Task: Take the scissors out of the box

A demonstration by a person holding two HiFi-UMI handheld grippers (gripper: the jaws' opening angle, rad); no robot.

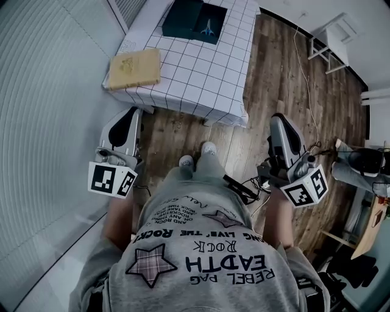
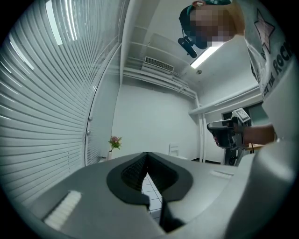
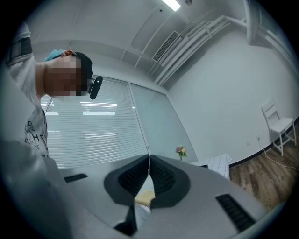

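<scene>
A dark box point(image 1: 183, 17) lies open at the far end of the checked-cloth table point(image 1: 201, 91), and small blue scissors point(image 1: 208, 27) rest in its open half. In the head view both grippers are held level in front of the person, short of the table's near edge. My left gripper point(image 1: 133, 113) point(image 2: 147, 154) has its jaws closed tip to tip with nothing between them. My right gripper point(image 1: 278, 119) point(image 3: 149, 156) is likewise shut and empty. Through each gripper's jaw gap only a sliver of the table shows.
A flat tan box point(image 1: 134, 67) lies on the table's near left corner. A slatted blind wall point(image 1: 42, 109) runs along the left. A white chair point(image 1: 332, 36) stands at the far right, and equipment point(image 1: 365, 161) with cables crowds the right side. The person's feet point(image 1: 198, 155) stand on wood floor.
</scene>
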